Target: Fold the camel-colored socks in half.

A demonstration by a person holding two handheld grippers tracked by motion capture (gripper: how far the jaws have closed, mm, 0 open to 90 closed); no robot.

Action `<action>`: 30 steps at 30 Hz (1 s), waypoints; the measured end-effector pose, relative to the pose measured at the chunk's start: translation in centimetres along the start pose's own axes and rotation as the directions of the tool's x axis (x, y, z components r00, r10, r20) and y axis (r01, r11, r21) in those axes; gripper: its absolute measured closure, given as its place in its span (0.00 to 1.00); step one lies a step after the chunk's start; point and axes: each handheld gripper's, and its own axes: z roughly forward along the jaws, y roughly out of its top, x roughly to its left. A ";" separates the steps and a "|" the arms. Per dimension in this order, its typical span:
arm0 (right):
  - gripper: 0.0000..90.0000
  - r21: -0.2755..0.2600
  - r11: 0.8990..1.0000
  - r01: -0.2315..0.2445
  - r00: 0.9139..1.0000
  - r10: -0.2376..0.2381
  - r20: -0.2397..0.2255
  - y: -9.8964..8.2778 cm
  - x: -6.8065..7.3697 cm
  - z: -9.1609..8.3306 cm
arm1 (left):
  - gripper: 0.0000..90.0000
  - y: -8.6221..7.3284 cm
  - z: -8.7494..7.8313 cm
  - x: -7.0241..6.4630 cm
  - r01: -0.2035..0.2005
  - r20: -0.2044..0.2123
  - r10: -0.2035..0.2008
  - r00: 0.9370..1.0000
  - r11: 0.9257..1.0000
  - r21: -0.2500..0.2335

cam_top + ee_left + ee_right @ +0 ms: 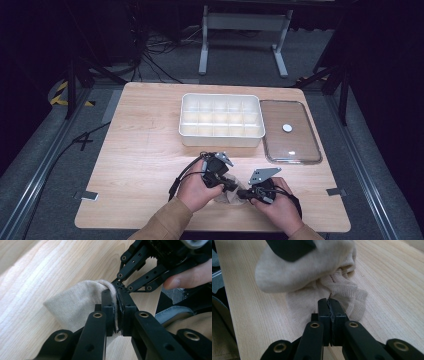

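grippers, left (116,298) and right (329,307), both clenched on the sock (307,272) near the divided box (221,120); we should fold slowly, keeping edges aligned.

Both forearms enter from the near desk edge. Left gripper (231,185) angled toward the right one, its fingers (108,305) pressed together on beige fabric. Right gripper (243,193) faces it, tips nearly meeting, fingers (324,312) likewise clamped tight.
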 end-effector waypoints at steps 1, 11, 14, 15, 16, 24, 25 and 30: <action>0.99 -0.002 1.000 0.001 1.000 -0.001 -0.001 0.0 0.0 0.0 | 0.95 0.0 0.1 0.0 0.003 0.002 -0.003 1.000 1.000 0.001; 0.99 -0.023 1.000 0.021 1.000 -0.021 -0.010 -0.2 -0.3 0.1 | 0.95 -0.2 1.1 0.6 0.020 -0.003 -0.020 1.000 1.000 -0.012; 0.99 -0.030 0.999 0.039 0.999 -0.040 -0.010 -0.2 -0.4 0.1 | 0.95 -0.3 1.6 0.7 0.021 0.001 -0.021 1.000 1.000 -0.005; 0.99 -0.032 0.999 0.044 0.999 -0.044 -0.017 -0.2 -0.5 0.1 | 0.95 -0.3 1.7 0.6 0.021 0.001 -0.021 1.000 1.000 -0.002; 0.99 -0.034 0.998 0.047 0.999 -0.047 -0.021 -0.2 -0.6 0.2 | 0.95 -0.3 1.7 0.6 0.019 0.006 -0.019 1.000 1.000 -0.004; 0.99 -0.051 0.996 0.078 0.997 -0.078 -0.011 -0.2 -0.9 0.3 | 0.94 -0.4 2.3 0.5 0.013 -0.008 -0.013 1.000 1.000 -0.007; 0.99 -0.051 0.996 0.077 0.997 -0.078 -0.011 -0.2 -0.9 0.3 | 0.94 -0.4 2.3 0.7 0.016 -0.018 -0.016 1.000 1.000 -0.009; 0.90 -0.050 0.997 0.067 0.998 -0.067 -0.006 -0.2 -1.0 -0.1 | 0.81 -0.6 1.8 1.0 0.034 -0.007 -0.034 0.999 0.999 -0.037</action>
